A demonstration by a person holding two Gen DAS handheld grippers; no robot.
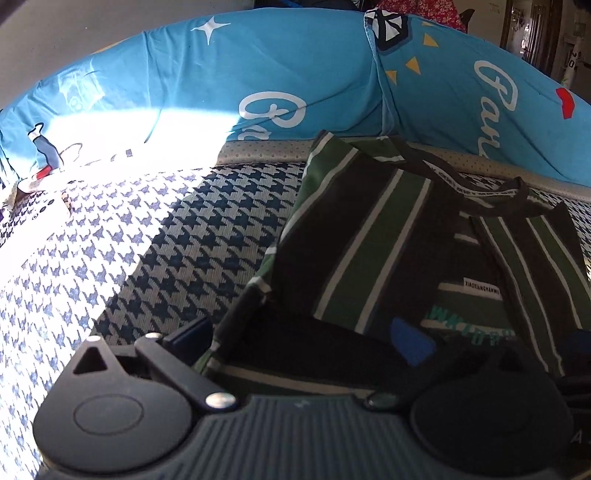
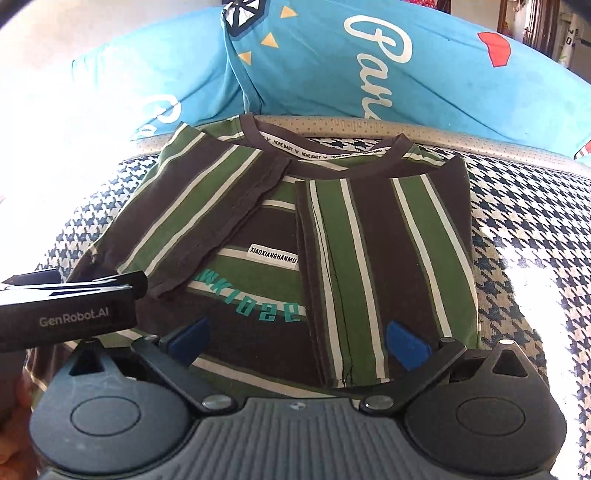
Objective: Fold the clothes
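Observation:
A green, brown and white striped T-shirt (image 2: 369, 229) lies flat on the houndstooth bed cover (image 2: 524, 236), collar away from me. Both its sides and sleeves are folded in over the chest print. My right gripper (image 2: 299, 345) hovers open over the shirt's near hem, blue pads (image 2: 406, 349) wide apart with nothing pinched. My left gripper (image 1: 301, 338) is open at the shirt's (image 1: 369, 236) near left corner, and cloth lies between its spread fingers without being clamped. In the right wrist view, the left gripper (image 2: 122, 286) comes in from the left edge beside the folded left sleeve.
Two blue pillows with white script (image 2: 388, 66) (image 1: 229, 74) lean along the far edge of the bed. A bright sunlit patch covers the houndstooth cover (image 1: 74, 229) to the left. A doorway and furniture (image 1: 535, 33) show at the far right.

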